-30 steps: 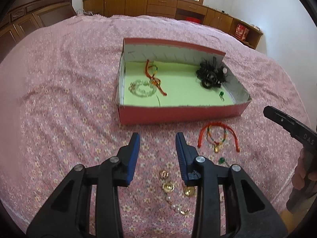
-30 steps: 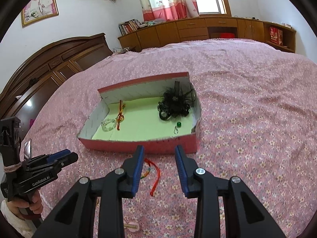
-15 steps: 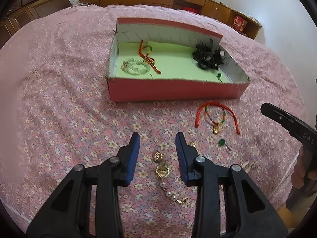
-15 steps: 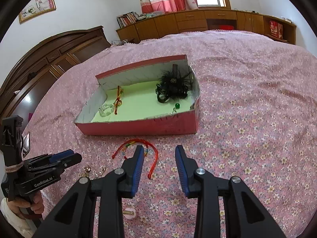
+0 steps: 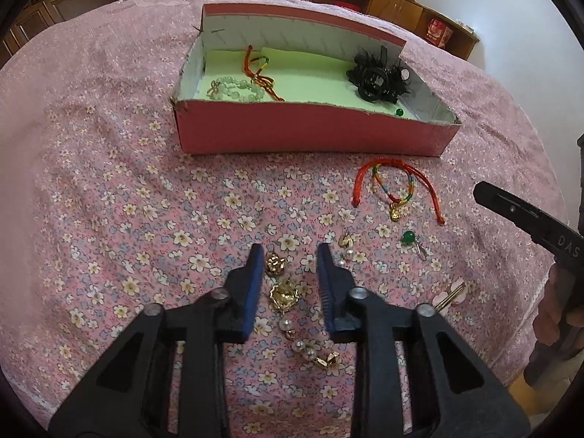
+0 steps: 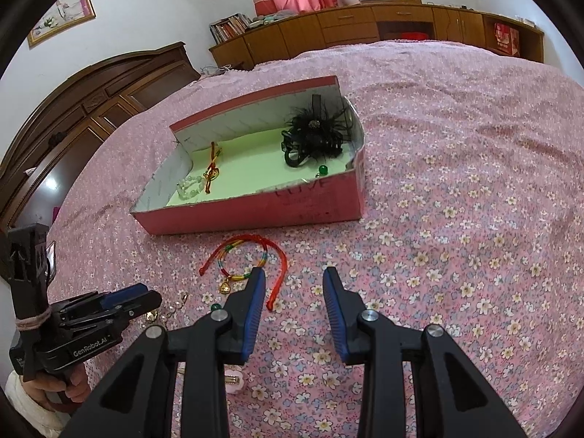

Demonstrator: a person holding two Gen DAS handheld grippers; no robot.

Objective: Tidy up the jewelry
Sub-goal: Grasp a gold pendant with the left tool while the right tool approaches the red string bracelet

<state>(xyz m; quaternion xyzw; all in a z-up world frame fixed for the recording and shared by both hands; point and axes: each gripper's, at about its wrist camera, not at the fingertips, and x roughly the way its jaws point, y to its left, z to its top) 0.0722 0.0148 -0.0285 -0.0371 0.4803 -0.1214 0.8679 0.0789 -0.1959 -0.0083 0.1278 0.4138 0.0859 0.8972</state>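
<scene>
Left tongs point(image 5: 289, 255) straddle gold pearl chain point(image 5: 284, 294).

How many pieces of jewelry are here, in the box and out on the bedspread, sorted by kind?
Red cord bracelets: 2
Pale bead bracelet: 1
Green-bead earrings: 2
Gold-and-pearl pieces: 2
Hair clips: 2
Total: 9

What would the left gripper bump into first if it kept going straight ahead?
Probably the gold and pearl jewelry piece lying between the open fingers of the left gripper, on the bedspread.
</scene>
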